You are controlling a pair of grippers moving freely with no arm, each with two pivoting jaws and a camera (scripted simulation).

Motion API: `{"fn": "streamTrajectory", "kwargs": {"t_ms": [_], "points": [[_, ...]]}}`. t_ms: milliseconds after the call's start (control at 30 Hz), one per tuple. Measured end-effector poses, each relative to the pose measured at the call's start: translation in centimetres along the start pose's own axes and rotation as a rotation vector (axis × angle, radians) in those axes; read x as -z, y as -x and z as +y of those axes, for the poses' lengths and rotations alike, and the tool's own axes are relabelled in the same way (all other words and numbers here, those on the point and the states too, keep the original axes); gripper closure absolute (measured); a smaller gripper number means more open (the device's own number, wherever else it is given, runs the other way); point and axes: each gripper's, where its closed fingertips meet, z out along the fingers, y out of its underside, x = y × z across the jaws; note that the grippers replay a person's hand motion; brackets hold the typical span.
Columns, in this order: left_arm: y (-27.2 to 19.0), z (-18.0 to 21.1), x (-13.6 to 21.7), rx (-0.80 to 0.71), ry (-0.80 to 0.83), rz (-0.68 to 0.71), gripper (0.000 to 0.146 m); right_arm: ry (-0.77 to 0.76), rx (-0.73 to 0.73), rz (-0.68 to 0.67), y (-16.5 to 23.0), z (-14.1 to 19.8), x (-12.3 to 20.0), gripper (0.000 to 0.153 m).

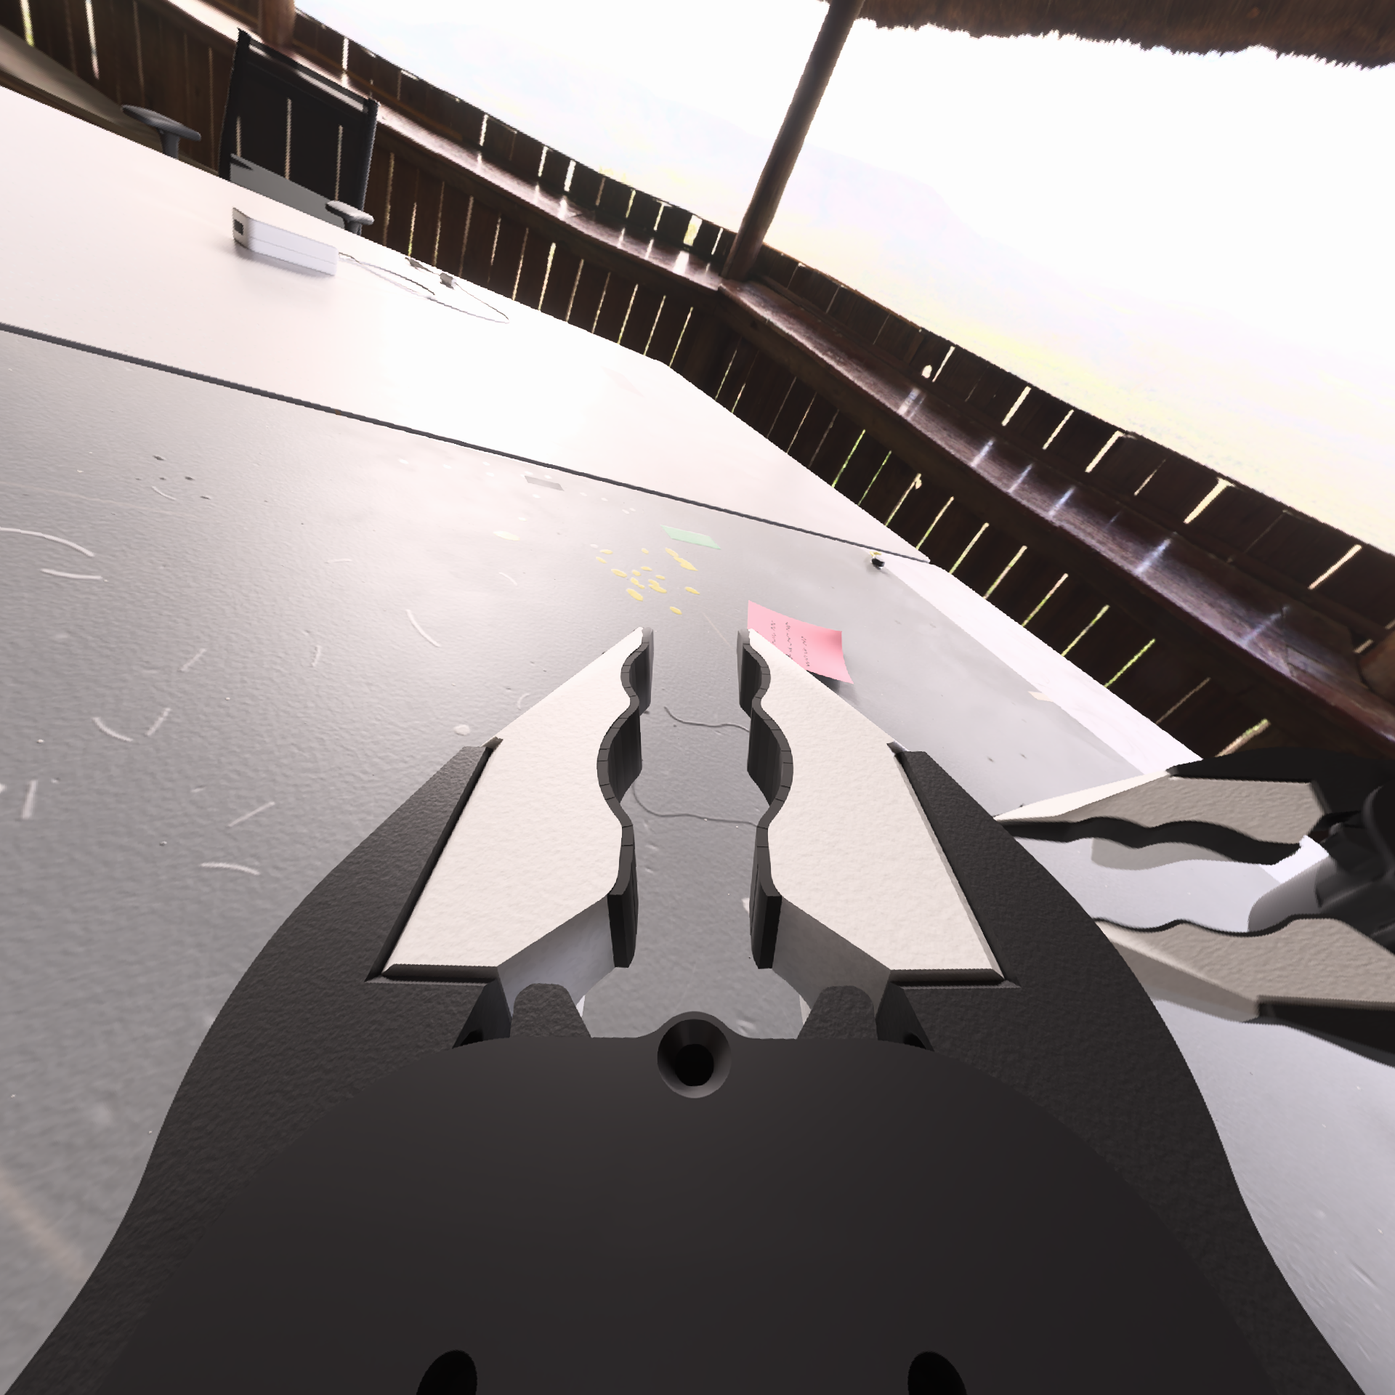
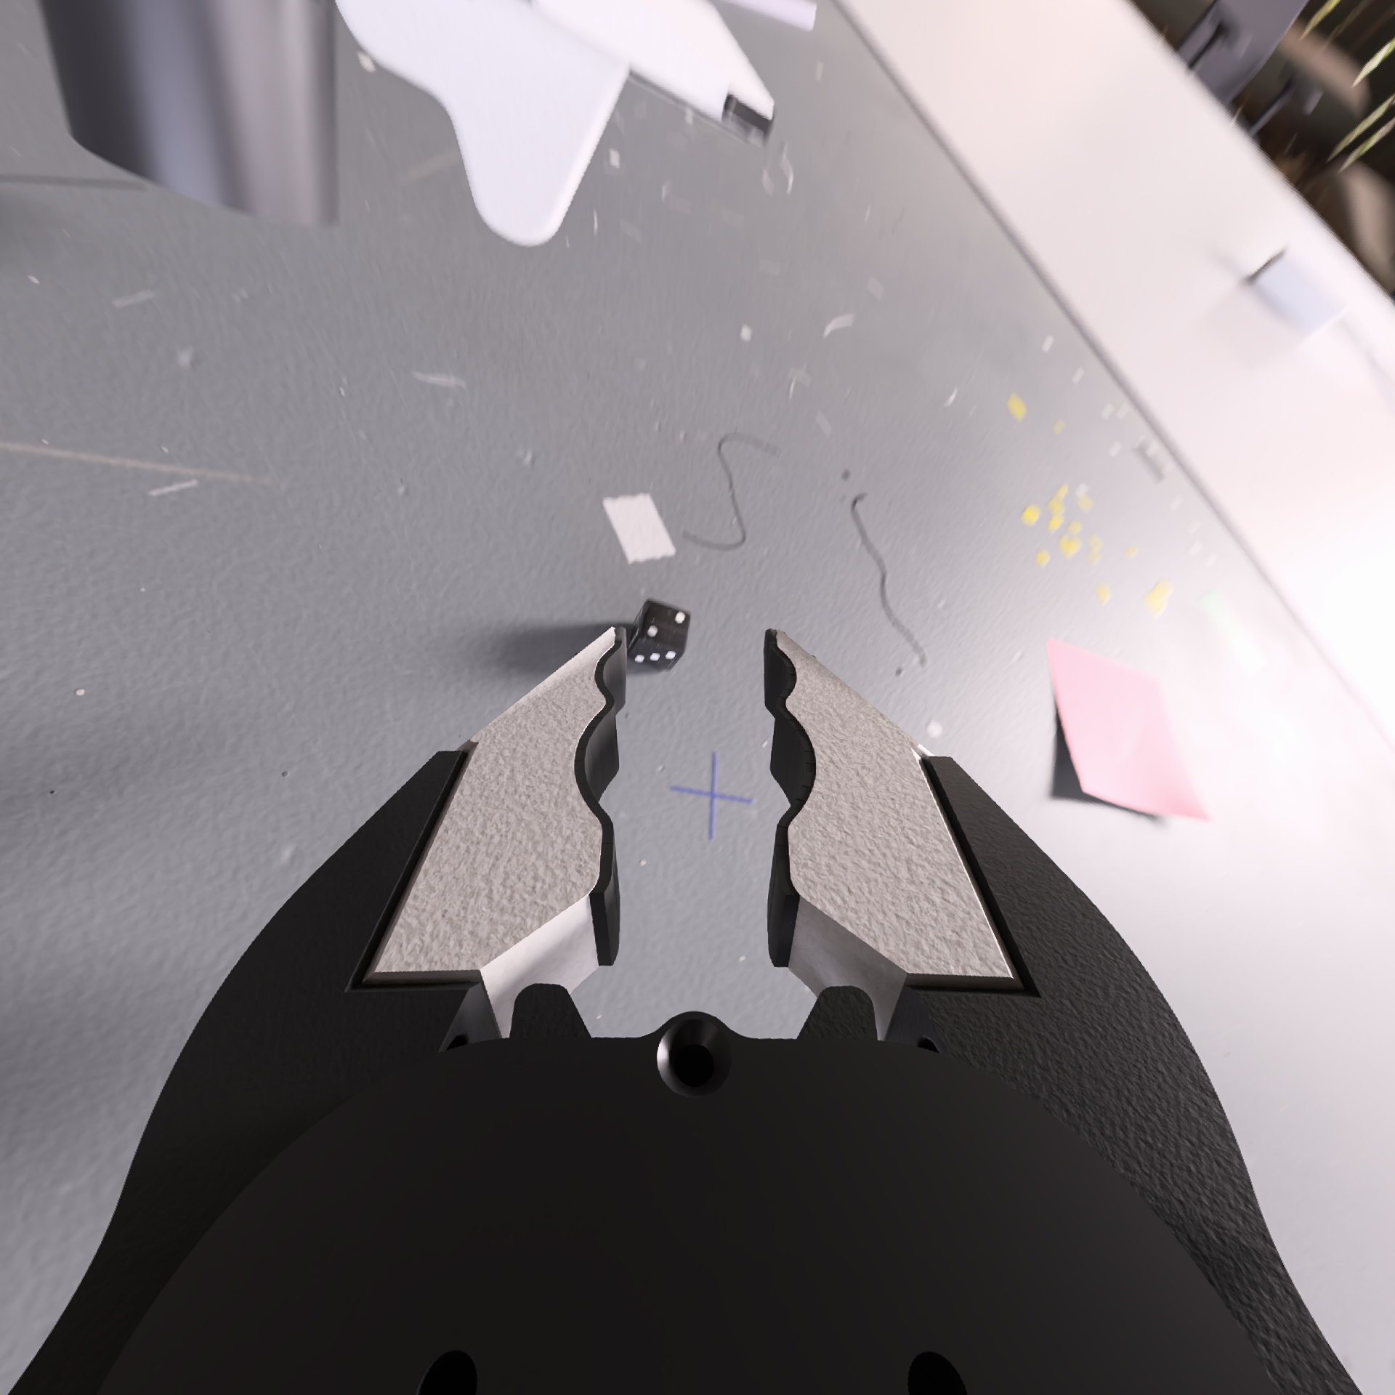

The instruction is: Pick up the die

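On the grey mat [image 2: 302,604], just past the tip of the right gripper [image 2: 691,642], we see the die [image 2: 660,635]. It is black with white dots and it sits tilted on one edge or corner, with a soft shadow to its left. It is near the left finger [image 2: 521,792] of this gripper, slightly left of the middle line between the two fingers; we cannot tell if it touches the fingertip. The right gripper has its fingers spread with a clear gap, and nothing is between them. Under the gap we see a small blue cross [image 2: 711,796] drawn on the mat. A pink paper note [image 2: 1117,740] lies to the right, yellow specks [image 2: 1064,528] are farther away, and a small white patch [image 2: 638,528] lies beyond the die. At the top of the right wrist view, the pale fingers of the left gripper [image 2: 619,113] show, blurred.

In the left wrist view, the left gripper [image 1: 694,642] hangs above the same mat [image 1: 226,679], its fingers parted with a moderate gap and holding nothing. The pink note [image 1: 804,642] is just beyond its right fingertip. The right gripper [image 1: 1072,868] enters from the right edge, fingers apart. The die does not show in this view. Far off on the white table [image 1: 113,226] lies a white box [image 1: 283,241], with a dark chair [image 1: 294,128] and a wooden fence [image 1: 906,423] behind.
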Motion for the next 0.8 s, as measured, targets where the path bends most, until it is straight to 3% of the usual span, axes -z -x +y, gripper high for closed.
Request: {"fn": "streamTrajectory", "kwargs": {"t_ms": [133, 267, 367, 500, 600, 800], "points": [[-0.1, 0.1, 0.0, -0.008, 0.006, 0.004, 0.124, 0.149, -0.197, -0.059, 0.9, 2.6, -1.4, 0.114], [-0.3, 0.3, -0.1, -0.022, 0.011, 0.008, 0.124, 0.085, -0.534, -0.192, 0.1, 2.7, -1.7, 0.114], [-0.5, 0.4, -0.3, -0.021, 0.016, 0.012, 0.124, 0.083, -0.617, -0.247, 0.2, 2.4, -2.7, 0.116], [-0.7, 0.5, -0.3, -0.043, 0.018, 0.014, 0.124, 0.142, -0.515, -0.203, 0.8, 2.1, -3.4, 0.118], [-0.8, 0.5, -0.3, -0.047, 0.020, 0.016, 0.124, 0.161, -0.414, -0.177, 1.3, 1.9, -4.0, 0.137], [-0.9, 0.4, -0.2, -0.062, 0.016, 0.013, 0.124, 0.215, 0.051, 0.151, -2.2, 2.1, -2.6, 0.136]]}}
